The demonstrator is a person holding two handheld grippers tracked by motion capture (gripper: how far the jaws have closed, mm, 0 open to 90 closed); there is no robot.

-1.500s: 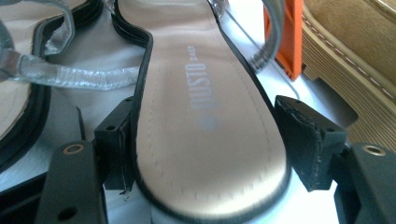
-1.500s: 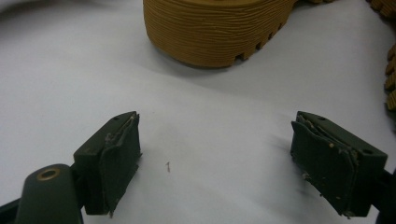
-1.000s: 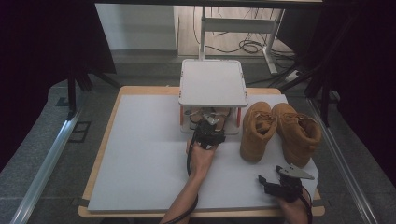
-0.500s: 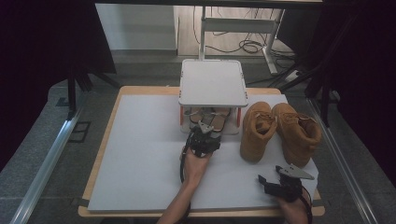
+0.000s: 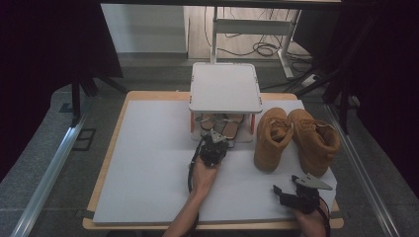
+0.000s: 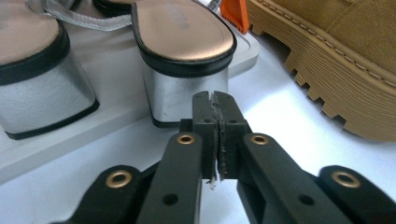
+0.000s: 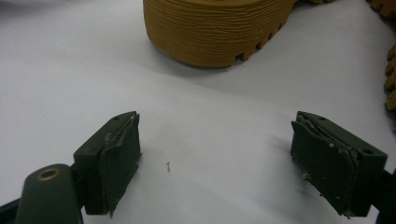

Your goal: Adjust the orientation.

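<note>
Left claw found with jaws together, nothing between the pads; jaws just closed, from apart in the earlier high view to fully together now. Hand drawn slightly back from the rack compared with a second ago, claw tip now just short of its lower shelf. In the left gripper view, silver block heel of the near sandal directly ahead of the claw tip, very close, contact not confirmable. Second sandal to its left on the same white shelf. Tan boot to the right, sole resting on the tabletop, apart from the claw. Right claw unchanged from the earlier frames: jaws wide apart, empty, low over bare tabletop, with the boot sole ahead and well clear of it.
</note>
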